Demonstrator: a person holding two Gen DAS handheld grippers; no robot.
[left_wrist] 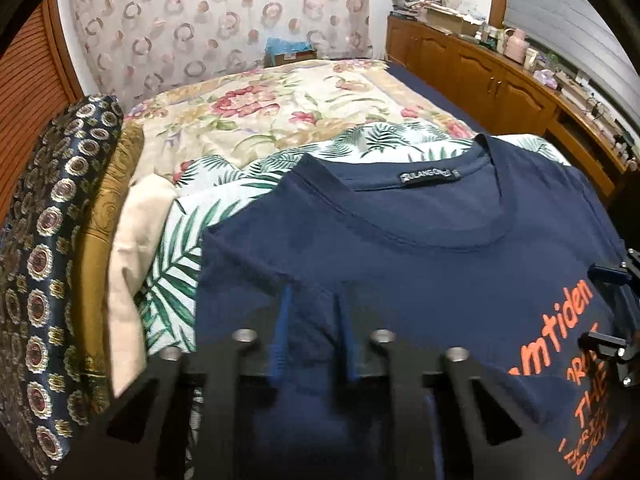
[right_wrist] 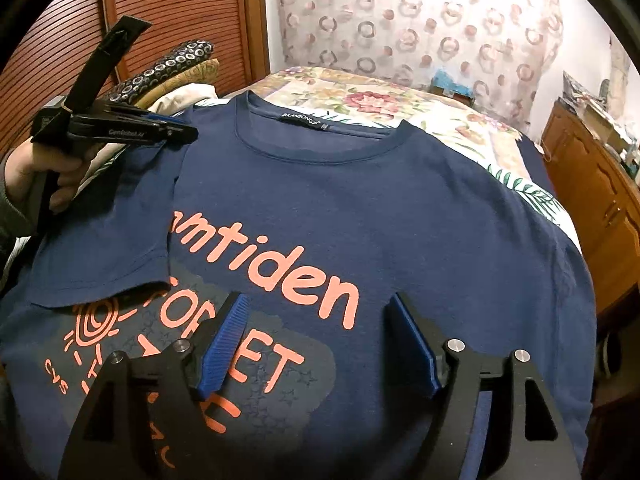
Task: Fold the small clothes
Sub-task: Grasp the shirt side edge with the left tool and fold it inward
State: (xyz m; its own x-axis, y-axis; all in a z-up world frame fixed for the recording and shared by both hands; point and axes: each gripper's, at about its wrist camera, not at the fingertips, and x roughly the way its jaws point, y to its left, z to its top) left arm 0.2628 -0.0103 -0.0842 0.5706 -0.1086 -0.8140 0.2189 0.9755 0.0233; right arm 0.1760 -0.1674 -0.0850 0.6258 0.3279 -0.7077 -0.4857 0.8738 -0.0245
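Observation:
A navy T-shirt point(left_wrist: 440, 248) point(right_wrist: 360, 184) with orange lettering lies front up on the bed, collar pointing away. Its left sleeve point(right_wrist: 108, 240) is folded in over the chest print. My left gripper point(left_wrist: 312, 308) point(right_wrist: 188, 130) is shut on the shirt's fabric at the left shoulder seam, with navy cloth bunched between its blue pads. A hand point(right_wrist: 60, 168) holds it. Over the printed chest my right gripper point(right_wrist: 316, 304) stands open with only flat shirt below it; its pads do not touch the cloth. Its black frame point(left_wrist: 616, 320) shows at the right edge of the left wrist view.
The shirt rests on a leaf-print sheet point(left_wrist: 180, 248) over a floral bedspread point(left_wrist: 260, 120). Patterned pillows point(left_wrist: 48, 240) and a cream cloth point(left_wrist: 136, 248) are stacked to the left. Wooden cabinets point(left_wrist: 480, 72) with clutter on top run along the right. A louvred door point(right_wrist: 160, 8) stands at the back left.

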